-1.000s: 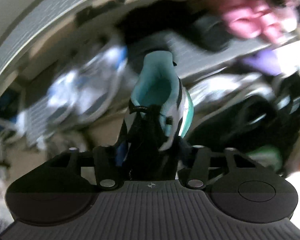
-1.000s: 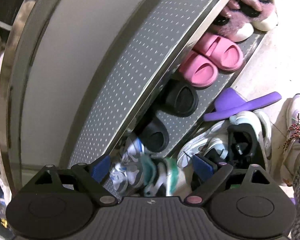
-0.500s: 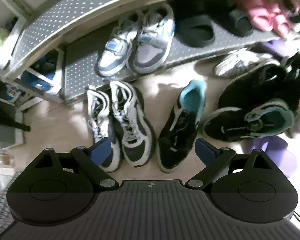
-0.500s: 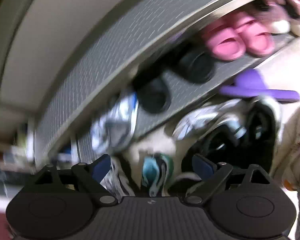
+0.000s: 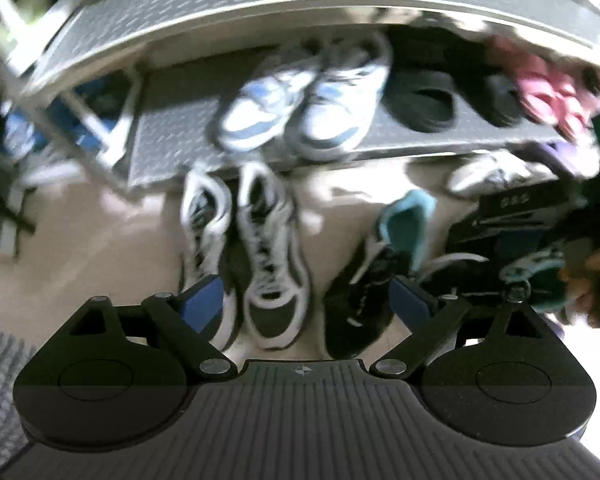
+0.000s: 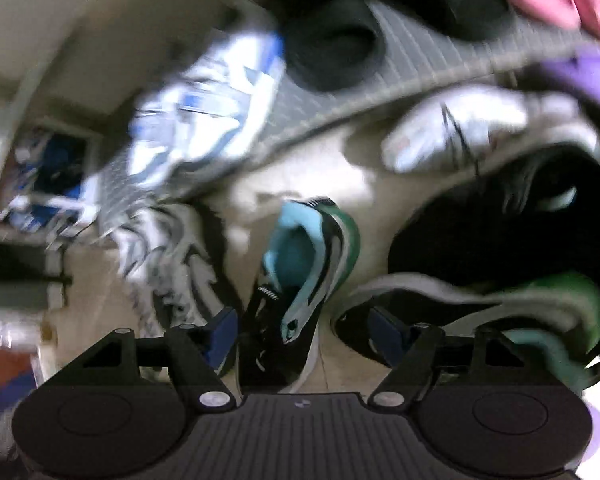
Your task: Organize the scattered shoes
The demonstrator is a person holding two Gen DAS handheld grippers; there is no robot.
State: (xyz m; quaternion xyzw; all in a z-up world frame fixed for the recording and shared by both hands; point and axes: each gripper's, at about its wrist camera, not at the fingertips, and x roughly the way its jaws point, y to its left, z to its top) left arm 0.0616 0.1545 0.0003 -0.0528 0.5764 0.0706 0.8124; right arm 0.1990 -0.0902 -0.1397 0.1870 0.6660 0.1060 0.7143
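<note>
Below the left gripper (image 5: 306, 300), whose blue-padded fingers stand wide apart with nothing between them, a pair of black-and-white sneakers (image 5: 256, 252) lies side by side on the pale floor (image 5: 92, 248), heels touching the front edge of the perforated metal rack (image 5: 172, 136). On the rack's lower shelf, near its left end, sits a pair of blue-and-white sneakers (image 5: 300, 112), with black slides (image 5: 420, 104) to their right and pink slippers (image 5: 548, 92) toward the right end, all blurred. A black shoe with a teal lining (image 5: 376, 268) lies alone on the floor just right of the black-and-white pair, its heel pointing at the shelf. Its likely mate, the second black-and-teal shoe (image 5: 500, 276), lies beside it at the right, partly under a dark pile.

Seen from the right wrist, the right gripper (image 6: 300, 332) is spread open too, empty, its fingers on either side of the teal-lined shoe without clearly touching it. A white sneaker (image 6: 452, 136) lies by the rack's front edge.
</note>
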